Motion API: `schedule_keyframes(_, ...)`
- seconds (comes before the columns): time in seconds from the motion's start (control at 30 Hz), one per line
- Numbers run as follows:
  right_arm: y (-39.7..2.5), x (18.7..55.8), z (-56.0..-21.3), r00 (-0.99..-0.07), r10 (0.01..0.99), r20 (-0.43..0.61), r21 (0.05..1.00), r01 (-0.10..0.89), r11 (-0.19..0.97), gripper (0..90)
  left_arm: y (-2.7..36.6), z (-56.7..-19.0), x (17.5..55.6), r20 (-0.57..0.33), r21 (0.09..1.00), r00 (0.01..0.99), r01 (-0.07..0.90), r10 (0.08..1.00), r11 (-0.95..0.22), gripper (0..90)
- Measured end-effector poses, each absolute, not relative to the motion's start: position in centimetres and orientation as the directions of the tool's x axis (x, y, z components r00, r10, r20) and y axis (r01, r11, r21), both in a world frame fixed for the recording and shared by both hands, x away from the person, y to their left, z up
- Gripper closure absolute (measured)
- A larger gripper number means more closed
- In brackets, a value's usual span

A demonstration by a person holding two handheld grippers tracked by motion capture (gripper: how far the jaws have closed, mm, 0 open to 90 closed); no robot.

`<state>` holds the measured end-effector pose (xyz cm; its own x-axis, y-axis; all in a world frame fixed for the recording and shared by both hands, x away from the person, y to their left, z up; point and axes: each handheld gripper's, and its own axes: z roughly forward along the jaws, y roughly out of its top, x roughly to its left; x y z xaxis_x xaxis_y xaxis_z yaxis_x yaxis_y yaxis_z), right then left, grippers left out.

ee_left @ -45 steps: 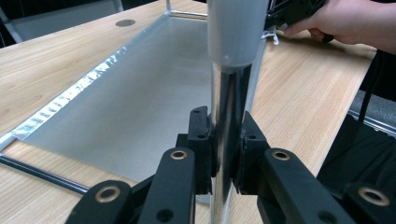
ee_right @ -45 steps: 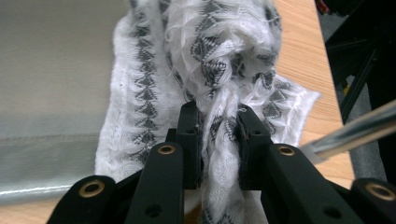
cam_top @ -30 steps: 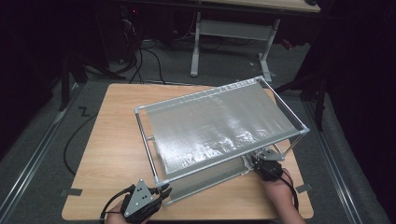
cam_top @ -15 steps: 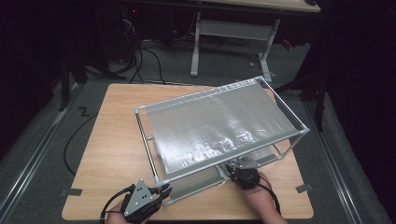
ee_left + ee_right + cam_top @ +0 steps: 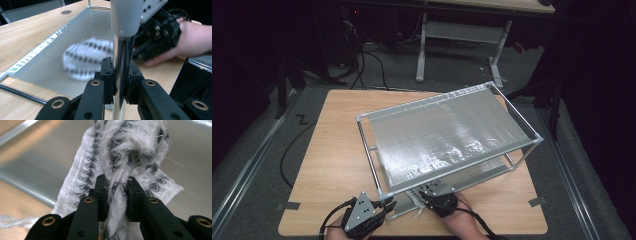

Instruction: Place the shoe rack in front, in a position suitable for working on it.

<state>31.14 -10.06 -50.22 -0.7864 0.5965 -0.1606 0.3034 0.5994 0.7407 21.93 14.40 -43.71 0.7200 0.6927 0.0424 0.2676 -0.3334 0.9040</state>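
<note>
A two-level metal rack [image 5: 452, 137] with silvery shelves stands tilted across the wooden table. My left gripper [image 5: 388, 205] is shut on the rack's front corner post [image 5: 122, 62], a shiny upright tube. My right gripper [image 5: 426, 192] is shut on a white cloth with a dark triangle pattern [image 5: 120, 165], bunched between its jaws over the lower shelf [image 5: 37, 152]. In the left gripper view the cloth [image 5: 86, 58] looks blurred on the lower shelf [image 5: 45, 60], and the right gripper [image 5: 157, 32] sits behind the post in a hand.
The wooden table [image 5: 332, 150] has bare room to the rack's left. The rack's top shelf [image 5: 447, 130] hangs over the lower one. A desk frame [image 5: 462, 35] and cables [image 5: 367, 60] stand on the floor beyond. A cable [image 5: 287, 155] trails off the table's left edge.
My right gripper has moved left along the rack's front edge, from the right corner to near the left gripper. The left gripper has stayed on the post.
</note>
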Motion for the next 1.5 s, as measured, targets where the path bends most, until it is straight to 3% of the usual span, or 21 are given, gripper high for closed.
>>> schedule_keyframes(0.1,-8.5,30.2,-50.1,-0.819,0.542,-0.186,0.733,0.252,0.632,73.5,14.4,-43.7,21.9,0.044,0.903,0.721,0.268,0.692,-0.336,79.7)
schedule_keyframes(0.17,-7.4,29.3,-50.1,-0.835,0.537,-0.124,0.743,0.281,0.608,73.1,14.4,-43.7,21.9,0.042,0.904,0.721,0.268,0.692,-0.334,79.7)
schedule_keyframes(0.27,-6.4,28.4,-49.8,-0.853,0.506,-0.126,0.731,0.265,0.629,70.0,14.4,-43.7,21.9,0.045,0.903,0.721,0.268,0.692,-0.337,79.6)
schedule_keyframes(0.37,-6.0,27.9,-49.3,-0.852,0.511,-0.117,0.764,0.252,0.594,56.8,14.4,-43.7,21.9,0.042,0.903,0.722,0.269,0.691,-0.336,79.6)
schedule_keyframes(0.47,-6.0,28.5,-49.0,-0.832,0.526,-0.177,0.805,0.185,0.563,40.6,14.4,-43.7,21.9,0.041,0.903,0.72,0.27,0.693,-0.334,79.7)
schedule_keyframes(0.5,-6.0,28.7,-49.1,-0.814,0.557,-0.168,0.809,0.209,0.55,34.3,14.4,-43.7,21.9,0.041,0.903,0.72,0.27,0.693,-0.334,79.6)
schedule_keyframes(0.7,-5.8,30.1,-50.5,-0.807,0.572,-0.145,0.763,0.277,0.584,29.4,14.5,-43.7,21.9,0.04,0.903,0.722,0.27,0.691,-0.334,79.6)
schedule_keyframes(0.8,-6.2,30.5,-50.6,-0.809,0.587,-0.029,0.754,0.368,0.544,31.8,14.5,-43.7,21.9,0.038,0.903,0.721,0.271,0.692,-0.333,79.6)
schedule_keyframes(0.97,-6.4,30.7,-50.7,-0.815,0.58,0.001,0.755,0.381,0.534,34.0,14.4,-43.7,21.8,0.046,0.901,0.72,0.269,0.693,-0.34,79.4)
schedule_keyframes(1.37,-6.2,29.8,-50.5,-0.846,0.532,-0.044,0.763,0.315,0.565,70.3,14.4,-43.7,21.8,0.041,0.903,0.719,0.271,0.694,-0.334,79.7)
schedule_keyframes(1.47,-6.1,29.5,-50.5,-0.854,0.512,-0.095,0.761,0.269,0.59,75.2,14.4,-43.7,21.8,0.045,0.901,0.721,0.269,0.692,-0.339,79.7)
schedule_keyframes(1.5,-6.0,29.1,-50.5,-0.842,0.536,-0.067,0.755,0.308,0.579,76.1,14.4,-43.7,21.8,0.045,0.902,0.72,0.269,0.692,-0.338,79.7)
